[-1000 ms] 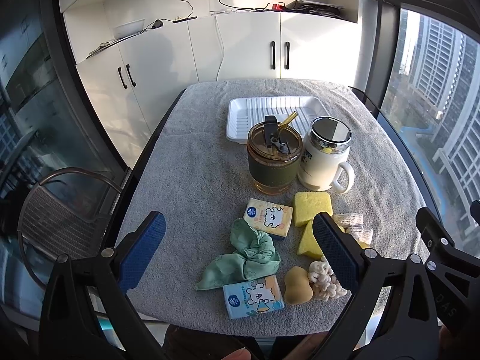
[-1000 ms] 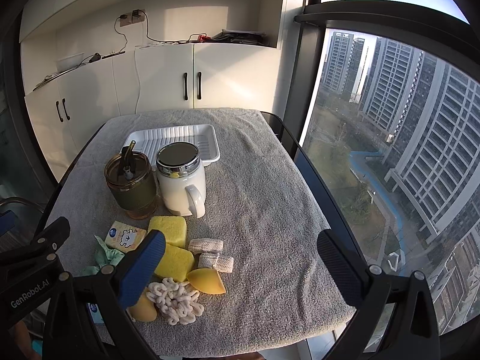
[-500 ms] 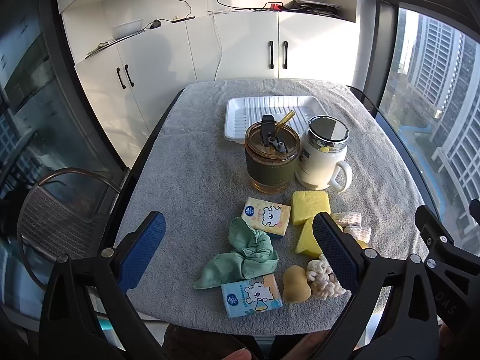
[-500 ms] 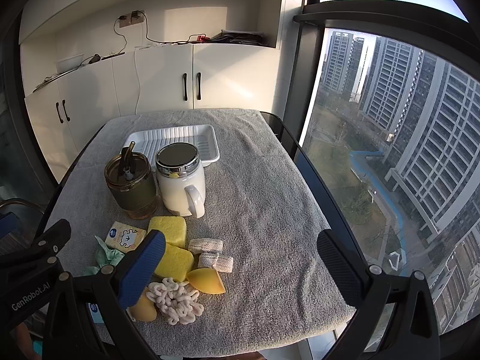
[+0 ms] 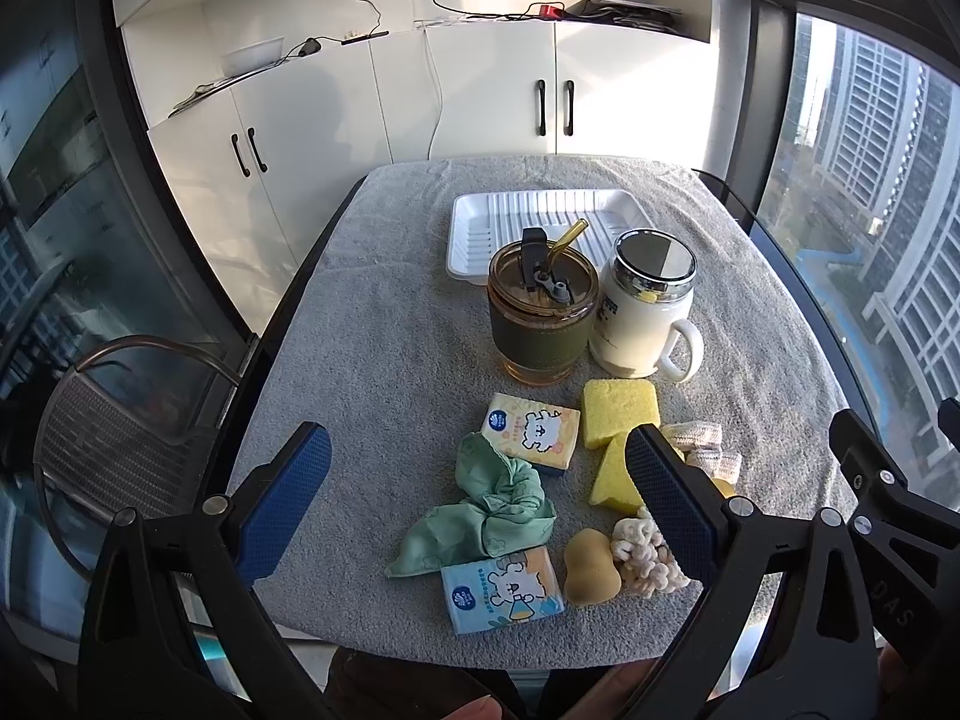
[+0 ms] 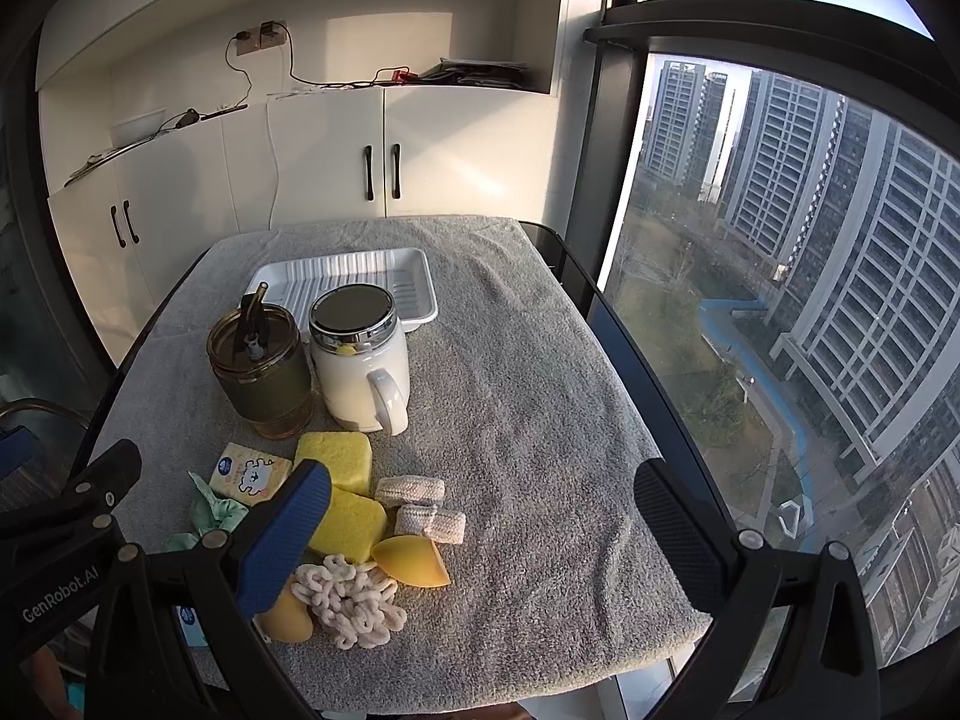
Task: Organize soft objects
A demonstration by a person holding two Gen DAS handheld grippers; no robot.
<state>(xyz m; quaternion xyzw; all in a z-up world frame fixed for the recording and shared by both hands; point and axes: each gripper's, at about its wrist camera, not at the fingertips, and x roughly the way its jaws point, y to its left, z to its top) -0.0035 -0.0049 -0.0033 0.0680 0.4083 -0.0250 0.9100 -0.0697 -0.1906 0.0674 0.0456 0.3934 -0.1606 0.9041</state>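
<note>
both tongs, left tongs (image 5: 477,504) and right tongs (image 6: 480,531), are held apart and empty over a grey-towelled counter (image 6: 528,396); soft objects, sponges (image 5: 618,411) and a green scrunchie (image 5: 489,507), are clustered nearest, cups and a white tray (image 5: 546,213) beyond, cabinets behind.

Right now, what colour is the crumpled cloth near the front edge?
Pale mint green, with a faint flower print: the cloth, best in the left wrist view.

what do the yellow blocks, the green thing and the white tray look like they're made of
Yellow blocks: probably foam sponge, with a matte, porous face. Green thing: thin woven fabric, likely a scrunchie or cloth, crumpled into soft folds. White tray: seemingly thin moulded plastic or foam, smooth and ribbed.
</note>
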